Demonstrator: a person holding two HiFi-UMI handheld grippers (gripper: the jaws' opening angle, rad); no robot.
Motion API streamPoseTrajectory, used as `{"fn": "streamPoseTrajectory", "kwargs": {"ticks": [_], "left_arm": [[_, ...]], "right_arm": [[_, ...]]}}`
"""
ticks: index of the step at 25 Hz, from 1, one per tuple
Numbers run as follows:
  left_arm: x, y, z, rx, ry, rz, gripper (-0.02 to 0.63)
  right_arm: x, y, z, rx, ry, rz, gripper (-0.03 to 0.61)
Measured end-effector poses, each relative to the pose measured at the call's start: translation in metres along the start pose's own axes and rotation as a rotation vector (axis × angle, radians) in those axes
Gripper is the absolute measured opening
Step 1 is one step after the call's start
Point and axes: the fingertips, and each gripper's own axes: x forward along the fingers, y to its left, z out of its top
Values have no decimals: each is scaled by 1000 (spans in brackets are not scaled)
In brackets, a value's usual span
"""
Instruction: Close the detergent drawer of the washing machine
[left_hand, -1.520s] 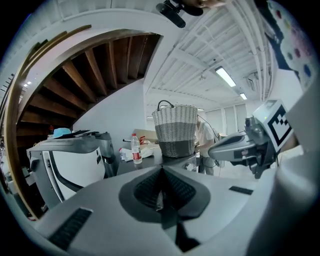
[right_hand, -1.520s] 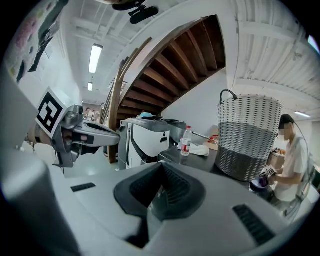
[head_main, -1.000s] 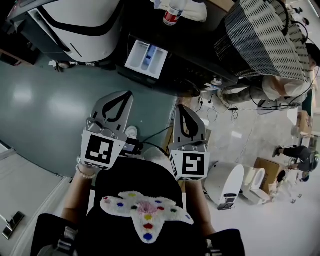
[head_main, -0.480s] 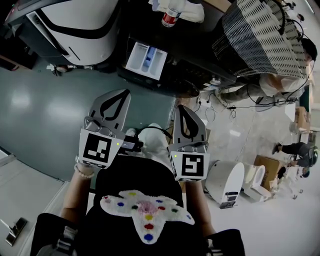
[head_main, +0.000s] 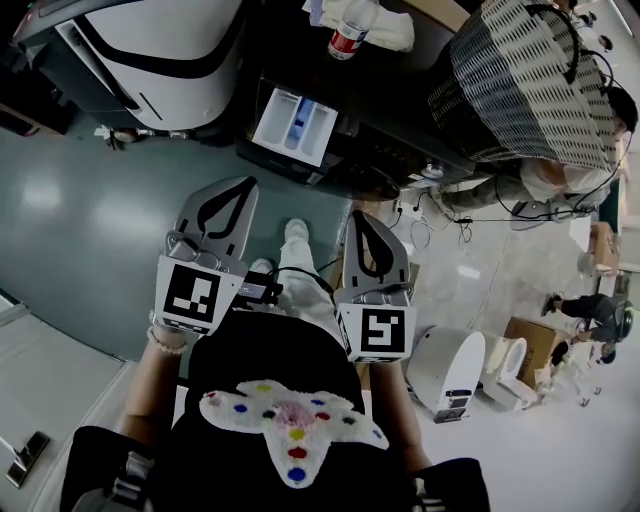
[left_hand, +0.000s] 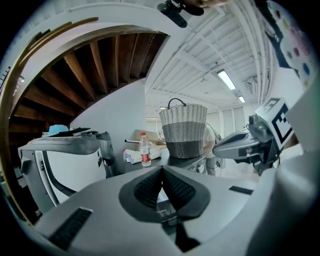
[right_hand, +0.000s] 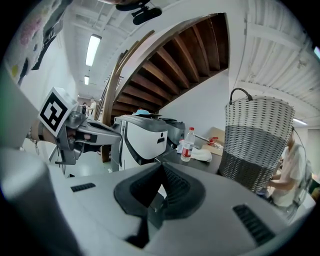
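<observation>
Detergent drawer (head_main: 293, 125) sticks out of the washing machine (head_main: 400, 105). Likely rigid, light plastic on slides, so push its front edge. Left tool (head_main: 248, 190) and right tool (head_main: 358, 218) both closed, empty.

Head view, overhead, facing steeply down; left gripper view and right gripper view, low, facing forward, all sharing distant bottle (head_main: 346, 36) and basket (head_main: 520, 80).

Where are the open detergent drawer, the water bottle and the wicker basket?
detergent drawer (head_main: 275, 115), head view, white left compartment
water bottle (right_hand: 186, 149), right gripper view, red label
wicker basket (left_hand: 183, 125), left gripper view, woven side
</observation>
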Motion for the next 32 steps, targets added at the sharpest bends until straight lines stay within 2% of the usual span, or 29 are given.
{"fn": "streamPoseTrajectory", "kwargs": {"ticks": [12, 14, 16, 18, 20, 25, 32], "left_arm": [[9, 14, -11, -69, 3, 44, 11], [12, 15, -12, -70, -7, 44, 12], [14, 16, -15, -80, -13, 46, 15], [16, 17, -21, -90, 4, 45, 35], [20, 18, -26, -96, 17, 41, 87], [27, 22, -42, -106, 23, 40, 142], [39, 31, -72, -91, 86, 54, 173]], "right_arm": [[19, -3, -8, 58, -12, 14, 5], [23, 0, -11, 57, -9, 38, 62], [26, 3, -16, 56, -1, 60, 92], [28, 5, -21, 60, 10, 76, 114], [32, 6, -26, 65, 18, 80, 127], [41, 9, -49, 87, 61, 81, 138], [55, 13, -82, 99, 115, 91, 144]]}}
